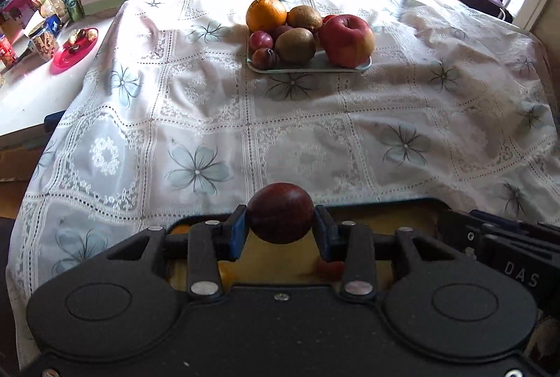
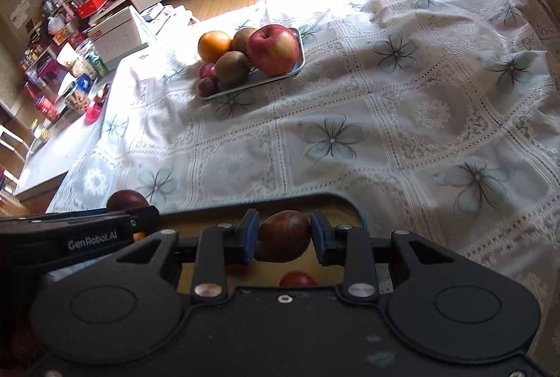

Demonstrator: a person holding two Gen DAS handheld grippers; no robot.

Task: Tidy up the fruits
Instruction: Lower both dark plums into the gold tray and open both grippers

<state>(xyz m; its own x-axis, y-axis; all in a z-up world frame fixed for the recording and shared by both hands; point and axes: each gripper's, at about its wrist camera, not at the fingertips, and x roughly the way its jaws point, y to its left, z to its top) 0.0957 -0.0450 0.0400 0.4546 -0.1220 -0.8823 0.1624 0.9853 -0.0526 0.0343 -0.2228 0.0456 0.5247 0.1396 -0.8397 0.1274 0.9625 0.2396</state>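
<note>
Daylight enters from the windows at the far right, and the far edge of the tablecloth washes out to near white in both views. The apple and orange carry soft highlights and cast shadows toward the camera. The black gripper bodies sit dark in the foreground. Fisheye distortion bends the room's edges; the shelves at left look slightly soft.

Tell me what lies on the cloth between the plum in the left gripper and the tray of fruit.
Nothing: the left wrist view shows only bare flowered tablecloth between the plum in the left gripper and the tray.
</note>
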